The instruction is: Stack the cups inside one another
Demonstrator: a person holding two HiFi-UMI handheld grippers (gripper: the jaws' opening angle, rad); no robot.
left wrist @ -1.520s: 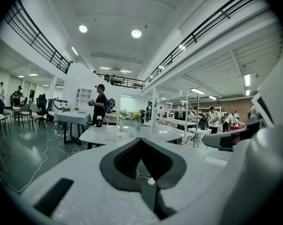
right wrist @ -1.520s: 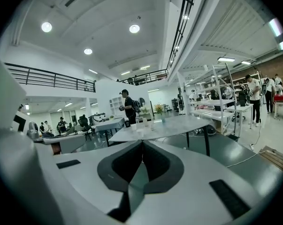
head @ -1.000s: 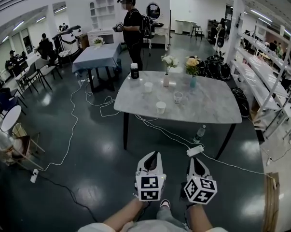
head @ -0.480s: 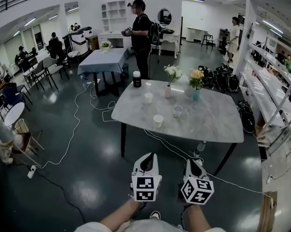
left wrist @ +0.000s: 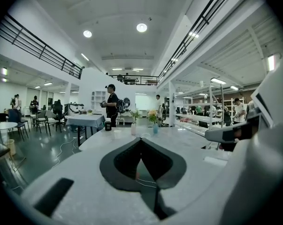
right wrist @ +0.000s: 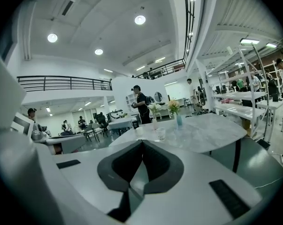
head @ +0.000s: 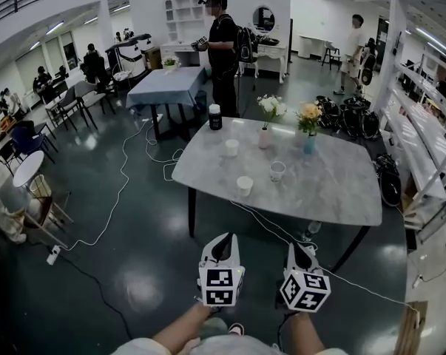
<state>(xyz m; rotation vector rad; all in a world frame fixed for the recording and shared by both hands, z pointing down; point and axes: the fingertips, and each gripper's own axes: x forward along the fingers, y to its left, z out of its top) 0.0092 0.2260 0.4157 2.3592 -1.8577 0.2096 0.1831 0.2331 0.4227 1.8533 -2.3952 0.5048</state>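
Note:
Three cups stand apart on the marble table (head: 326, 183): a white one (head: 244, 186) near the front edge, a clear one (head: 277, 171) to its right, and another white one (head: 231, 147) further back. My left gripper (head: 224, 237) and right gripper (head: 297, 247) are held side by side over the floor, short of the table and pointing at it. Both are shut with nothing between the jaws. The left gripper view shows its tips (left wrist: 141, 139) meeting. Past the right gripper (right wrist: 142, 142) I see the clear cup (right wrist: 161, 133).
A black jar (head: 215, 117) and two flower vases (head: 265, 135) (head: 309, 143) stand on the table's far half. A person in black (head: 223, 46) stands behind it. Cables (head: 119, 191) cross the floor at left, a bottle (head: 309, 230) lies under the table, and shelving (head: 422, 124) lines the right.
Both grippers and my viewpoint have moved forward toward the table, which now looks slightly larger and nearer. The jaws stay shut and the cups have not moved.

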